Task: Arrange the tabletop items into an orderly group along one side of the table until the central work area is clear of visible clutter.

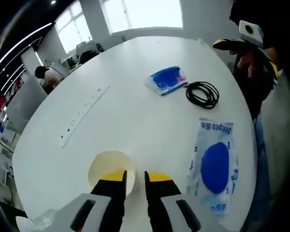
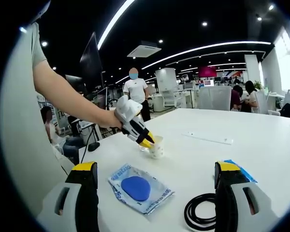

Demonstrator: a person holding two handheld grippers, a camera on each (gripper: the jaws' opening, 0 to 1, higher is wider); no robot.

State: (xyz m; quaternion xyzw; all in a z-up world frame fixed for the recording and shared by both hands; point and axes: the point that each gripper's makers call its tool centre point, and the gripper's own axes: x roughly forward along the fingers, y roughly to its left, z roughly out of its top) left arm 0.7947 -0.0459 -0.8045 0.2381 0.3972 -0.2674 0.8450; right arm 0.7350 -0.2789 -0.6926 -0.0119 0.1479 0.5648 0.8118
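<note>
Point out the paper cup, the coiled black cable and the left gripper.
paper cup (image 1: 106, 166), left gripper view, on the cup's inner wall.
coiled black cable (image 1: 203, 93), left gripper view, on the coil's loops.
left gripper (image 1: 135, 186), left gripper view, midway between its yellow-tipped jaws, at the cup's rim.

On the white table (image 1: 135, 87): 1 paper cup (image 1: 108, 169), 2 plastic packets with blue contents, the near one (image 1: 211, 164) and the far one (image 1: 166, 79), 1 coiled black cable (image 1: 202, 93), 1 flat white strip with small markings (image 1: 82, 116). 2 grippers in play, left (image 2: 150, 142) and right (image 2: 154, 193). Several people in the background, exact count unclear.
</note>
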